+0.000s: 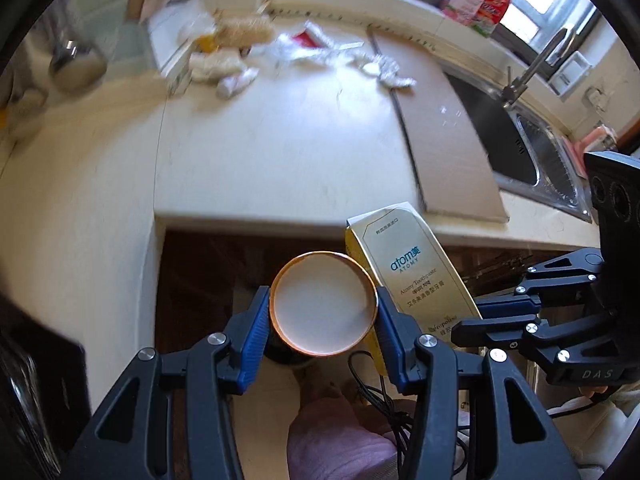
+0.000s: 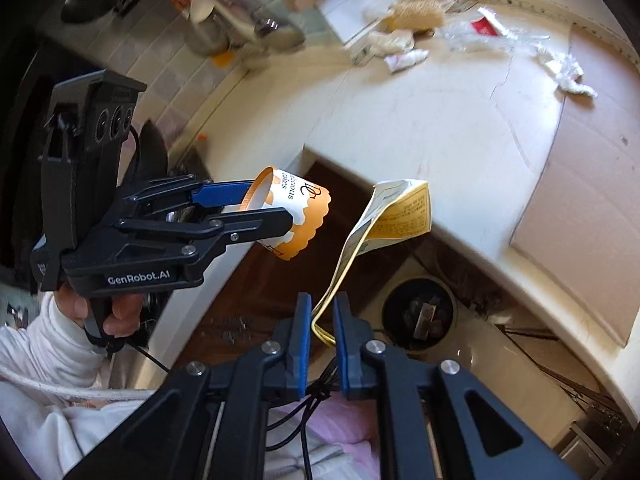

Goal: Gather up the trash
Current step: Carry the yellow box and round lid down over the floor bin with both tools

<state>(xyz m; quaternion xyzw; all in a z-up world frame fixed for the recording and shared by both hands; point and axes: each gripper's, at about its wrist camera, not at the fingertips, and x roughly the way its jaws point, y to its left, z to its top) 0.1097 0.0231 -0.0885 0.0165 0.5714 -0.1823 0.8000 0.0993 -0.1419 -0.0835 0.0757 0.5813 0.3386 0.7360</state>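
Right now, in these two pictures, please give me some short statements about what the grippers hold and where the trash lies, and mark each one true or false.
1. The left gripper holds a paper cup. True.
2. The right gripper is empty. False: it is shut on a flattened toothpaste box.
3. A dark bin stands on the floor below the countertop. True.
4. The countertop holds no more trash. False: crumpled wrappers lie near its back edge.
5. The cup is full of liquid. False: it looks empty.
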